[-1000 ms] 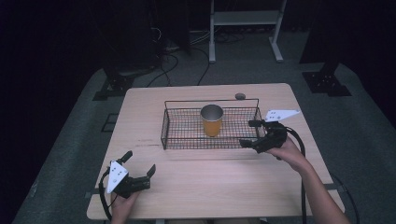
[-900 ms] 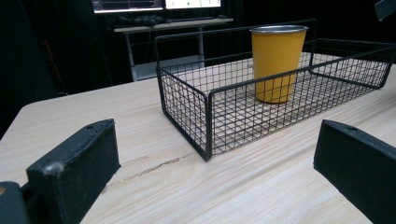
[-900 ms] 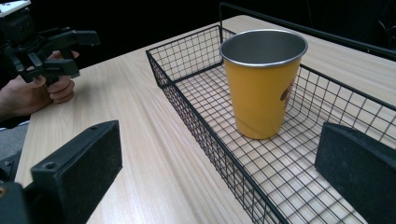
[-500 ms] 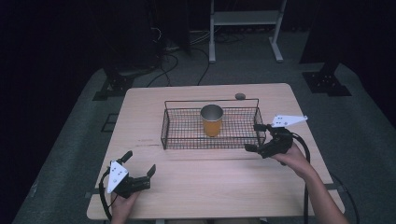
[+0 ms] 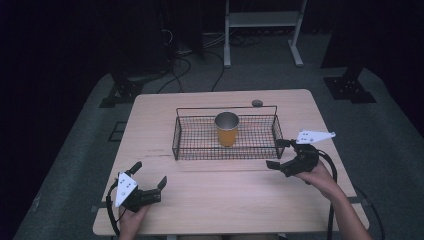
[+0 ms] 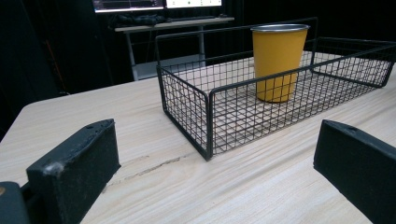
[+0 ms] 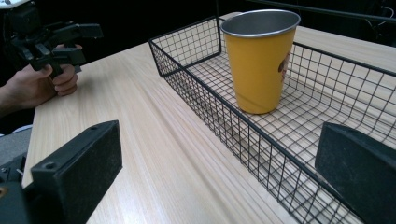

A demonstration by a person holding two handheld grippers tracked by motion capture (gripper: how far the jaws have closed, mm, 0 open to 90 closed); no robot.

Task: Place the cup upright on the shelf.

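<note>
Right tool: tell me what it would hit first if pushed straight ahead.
Probably the near long wall of the wire basket; the right tool, open, points across it toward the yellow cup standing inside.

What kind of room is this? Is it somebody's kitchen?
Probably not a kitchen; it looks more like a lab or recording studio. Dark walls surround one wooden table, cables trail across the grey floor, and black equipment stands sit nearby.

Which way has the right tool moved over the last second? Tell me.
Yes: the right tool has drawn back toward the person, from the black wire basket's right end to outside its near right corner.
</note>
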